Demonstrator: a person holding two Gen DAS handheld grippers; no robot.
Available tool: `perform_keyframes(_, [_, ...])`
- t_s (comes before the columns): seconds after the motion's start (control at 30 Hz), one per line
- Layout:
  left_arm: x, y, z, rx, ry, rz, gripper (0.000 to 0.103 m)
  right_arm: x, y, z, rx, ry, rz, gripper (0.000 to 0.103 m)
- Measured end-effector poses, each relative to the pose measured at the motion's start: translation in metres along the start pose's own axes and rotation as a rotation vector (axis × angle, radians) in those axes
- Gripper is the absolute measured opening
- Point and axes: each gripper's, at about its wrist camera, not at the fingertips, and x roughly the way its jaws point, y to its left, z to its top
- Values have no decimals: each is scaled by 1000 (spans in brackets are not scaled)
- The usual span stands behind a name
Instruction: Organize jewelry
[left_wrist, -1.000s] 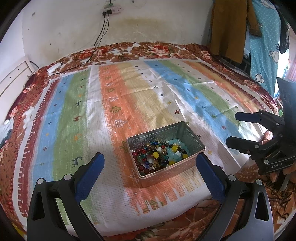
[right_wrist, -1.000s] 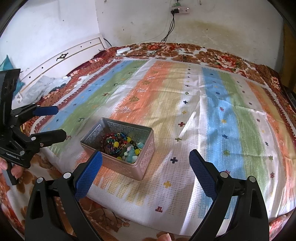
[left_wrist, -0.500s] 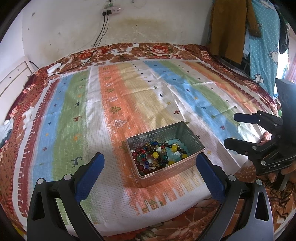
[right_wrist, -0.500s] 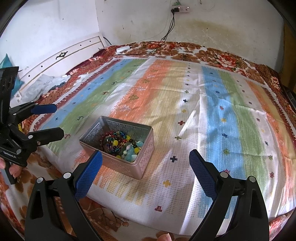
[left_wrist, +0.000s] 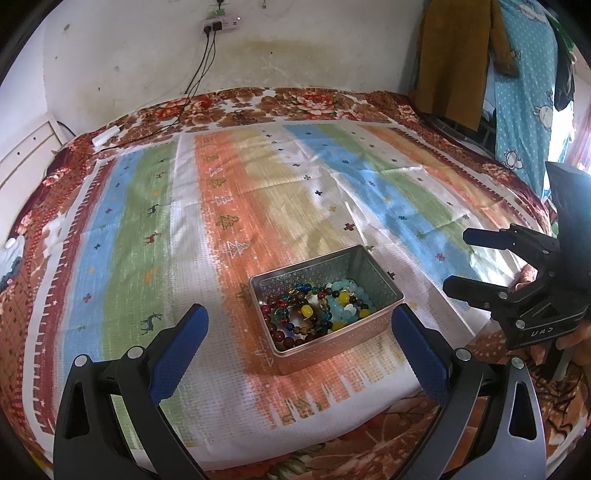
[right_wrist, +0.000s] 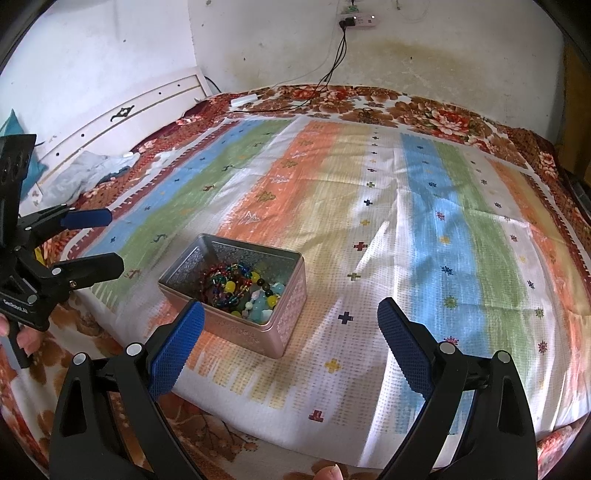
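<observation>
An open metal tin (left_wrist: 384, 282) (right_wrist: 286, 291) sits on a striped cloth near the bed's front edge. Inside it lies a heap of bead bracelets (left_wrist: 314, 308) (right_wrist: 242, 288) in red, yellow, blue and pale turquoise. My left gripper (left_wrist: 299, 317) hovers open just in front of the tin, its blue pads to either side and nothing between them. It also shows in the right wrist view as the left gripper (right_wrist: 99, 240), left of the tin. My right gripper (right_wrist: 291, 314) is open and empty, in front and right of the tin, and appears as the right gripper (left_wrist: 458, 262) at the right edge.
The striped cloth (left_wrist: 258, 192) covers a floral bedspread (left_wrist: 303, 101). Cables (left_wrist: 199, 70) run from a wall socket onto the bed's far end. Clothes (left_wrist: 454, 59) hang at the back right. A white headboard (right_wrist: 122, 114) stands along the left, with crumpled cloth (right_wrist: 88, 170) beside it.
Both grippers have drifted slightly, the tin sitting a touch lower left in the right wrist view. Jaws stay open and nothing was picked up.
</observation>
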Motion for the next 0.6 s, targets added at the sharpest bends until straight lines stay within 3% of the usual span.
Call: perform_keyframes(0.6, [-2,-2,1,7,-1,-5,97,0,0,0,-1,1,0,95])
